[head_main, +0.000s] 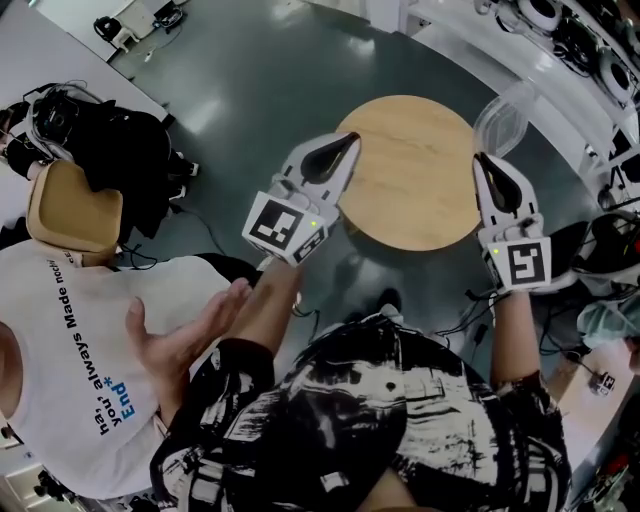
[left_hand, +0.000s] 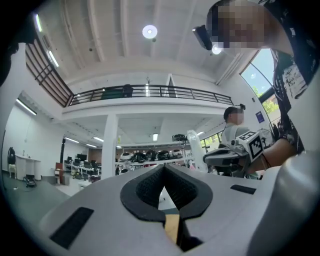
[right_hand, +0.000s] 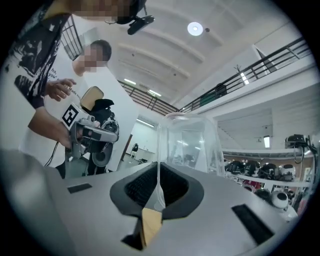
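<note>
- Hovering at the left edge of the wooden table (head_main: 415, 205), the left gripper (head_main: 348, 141) has its jaws together, empty.
- Farther right, the right gripper (head_main: 484, 160) pinches the wall of the clear cup (head_main: 506, 118), which juts straight ahead of its tips, past the table's right edge.

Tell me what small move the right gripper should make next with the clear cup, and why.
Probably swing the right gripper left and lower the clear cup onto the round table. Its jaws pinch the cup's wall, and the cup hangs past the table's right edge.
</note>
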